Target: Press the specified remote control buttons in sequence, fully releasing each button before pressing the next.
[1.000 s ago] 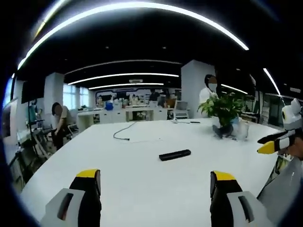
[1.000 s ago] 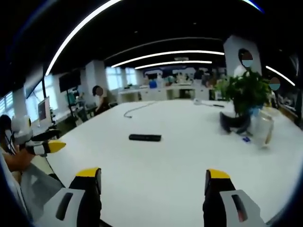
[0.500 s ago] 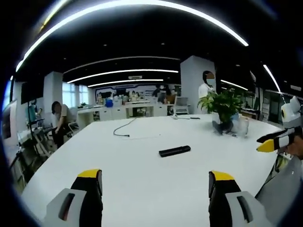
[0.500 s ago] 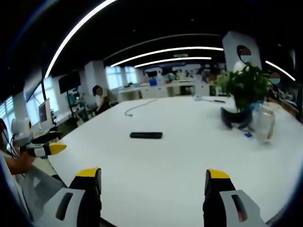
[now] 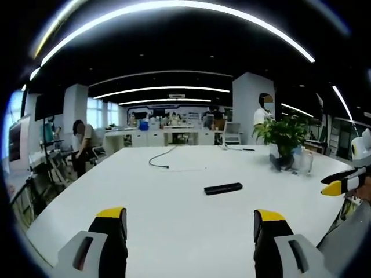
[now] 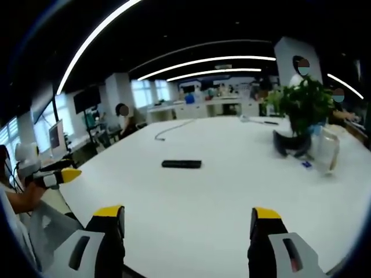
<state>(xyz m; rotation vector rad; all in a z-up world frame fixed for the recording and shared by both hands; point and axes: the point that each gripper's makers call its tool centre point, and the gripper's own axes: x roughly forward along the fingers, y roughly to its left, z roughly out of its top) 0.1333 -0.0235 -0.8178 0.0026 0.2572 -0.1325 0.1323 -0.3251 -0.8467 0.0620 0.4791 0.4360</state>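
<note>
A black remote control (image 5: 223,188) lies flat on the white table (image 5: 174,208), well ahead of my left gripper (image 5: 189,223), whose jaws stand wide apart with nothing between them. In the right gripper view the same remote control (image 6: 181,164) lies ahead and slightly left of my right gripper (image 6: 188,221), also open and empty. The right gripper's yellow tip (image 5: 339,186) comes in at the right edge of the left gripper view. The left gripper's yellow tip (image 6: 61,175) shows at the left edge of the right gripper view, held by a hand.
A potted plant (image 6: 302,110) and a clear glass jar (image 6: 326,152) stand at the table's right side. A black cable (image 5: 162,158) lies at the far end. People (image 5: 83,145) are seated and standing in the office beyond the table.
Both views have shifted a little with the hands. The remote control lies where it was and both grippers stay open.
</note>
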